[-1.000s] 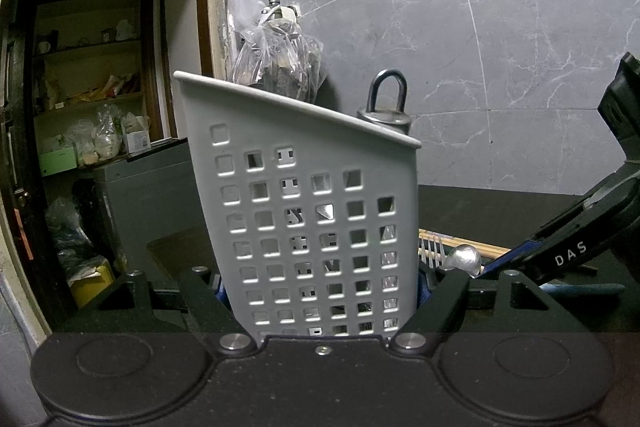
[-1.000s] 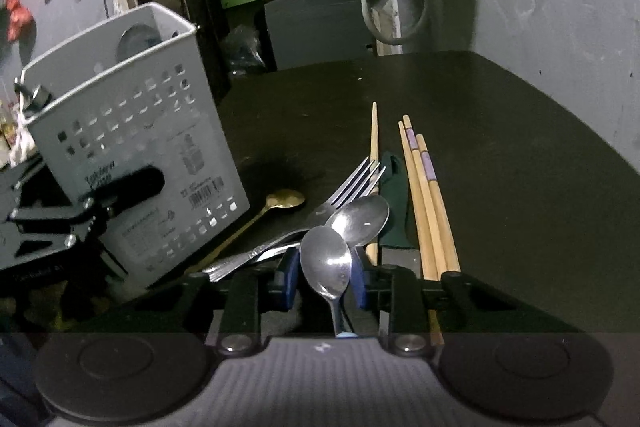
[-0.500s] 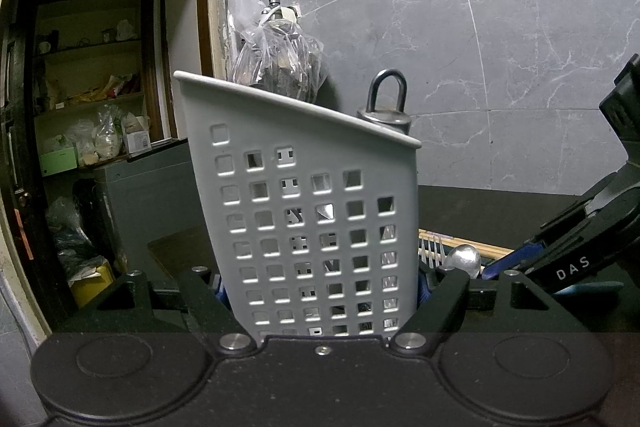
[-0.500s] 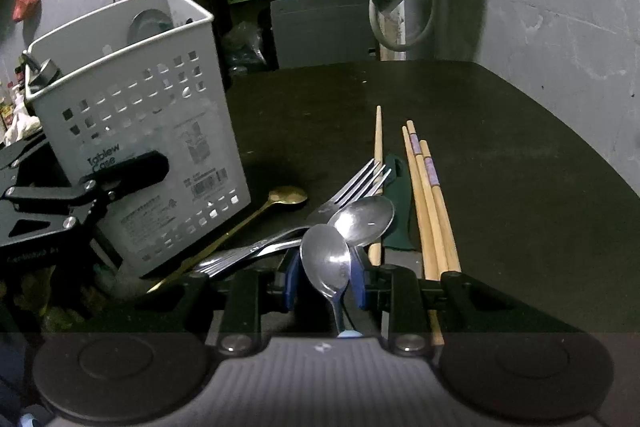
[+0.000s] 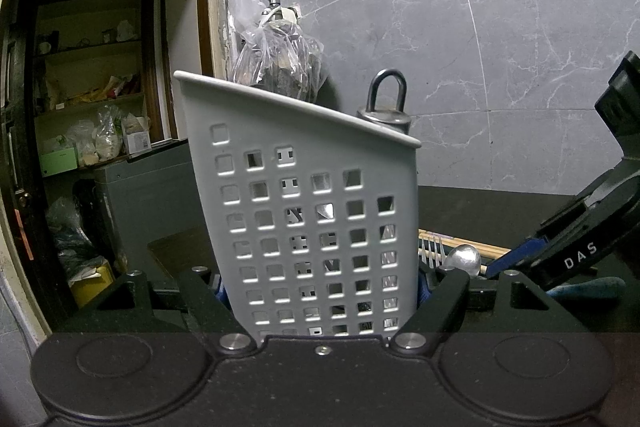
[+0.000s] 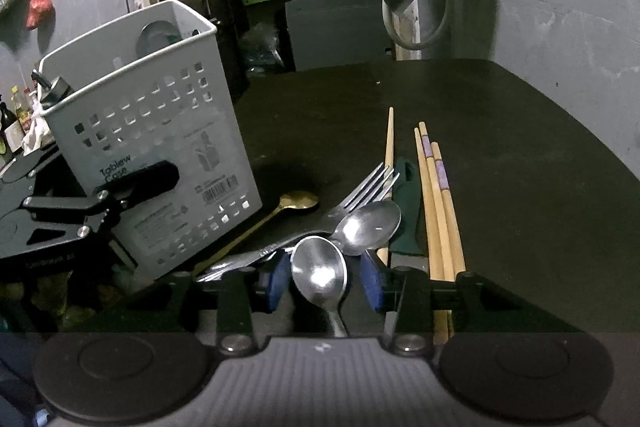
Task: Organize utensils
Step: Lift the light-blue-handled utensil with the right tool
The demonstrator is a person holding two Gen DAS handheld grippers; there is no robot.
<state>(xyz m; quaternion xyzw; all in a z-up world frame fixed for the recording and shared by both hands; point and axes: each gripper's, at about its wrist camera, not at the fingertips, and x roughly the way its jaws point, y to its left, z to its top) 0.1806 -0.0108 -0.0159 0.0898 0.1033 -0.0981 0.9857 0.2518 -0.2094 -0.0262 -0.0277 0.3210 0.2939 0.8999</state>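
Your left tool (image 5: pixel 320 291) is clamped on the white caddy (image 5: pixel 308 203) standing on the table (image 6: pixel 520 155), and with your right tool (image 6: pixel 324 281) opening around the near spoon (image 6: pixel 319 273), go lower onto its handle before closing so it won't slip.

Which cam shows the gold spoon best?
Right wrist. The small gold metal spoon lies on the dark tabletop beside the white perforated plastic utensil basket, with its bowl and most of its handle visible. In the left wrist view the basket fills the centre and hides it; only silver utensils show past its right edge.
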